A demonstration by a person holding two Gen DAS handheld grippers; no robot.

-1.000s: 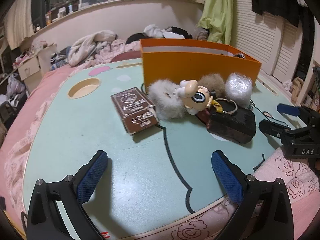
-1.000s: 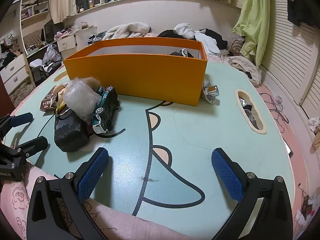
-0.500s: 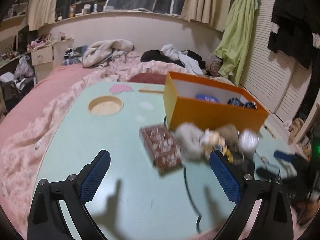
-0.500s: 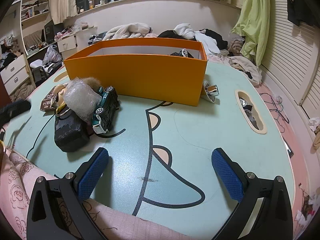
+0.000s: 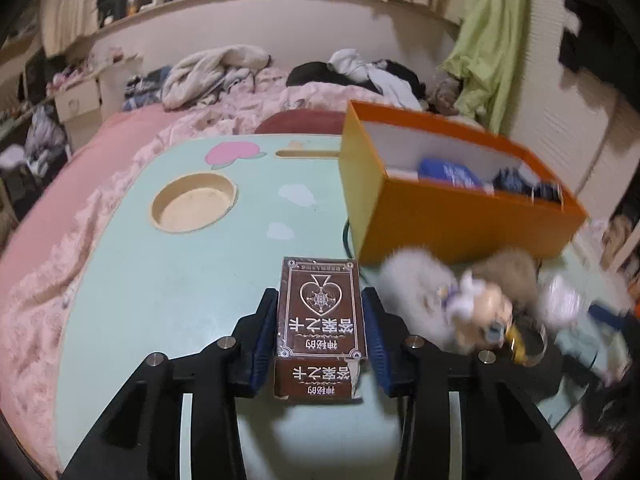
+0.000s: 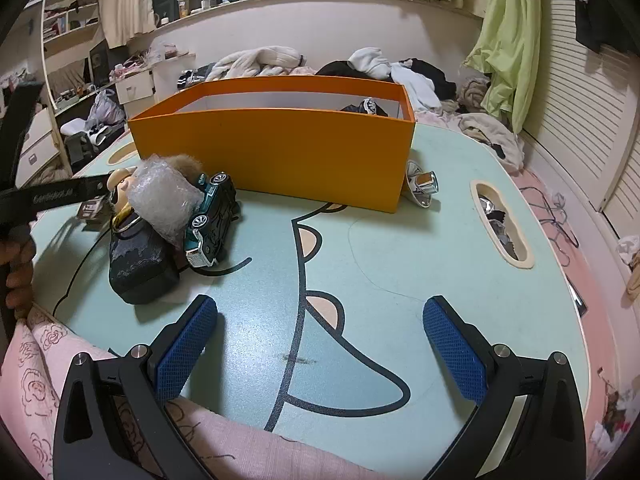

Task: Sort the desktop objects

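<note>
Cluttered bedroom, mint table [image 6: 460,208]; L gripper [image 5: 320,332] just clamped on brown card box [image 5: 319,312], R gripper [image 6: 320,344] wide apart

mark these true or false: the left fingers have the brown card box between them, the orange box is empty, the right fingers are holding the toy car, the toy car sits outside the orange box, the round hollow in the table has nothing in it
1. The left gripper has the brown card box between its fingers. True; its jaws have just been closing on it.
2. The orange box is empty. False: a blue item and dark things lie inside.
3. The right gripper holds the toy car. False: its fingers stand wide apart over bare table.
4. The toy car sits outside the orange box. True.
5. The round hollow has nothing in it. True.
</note>
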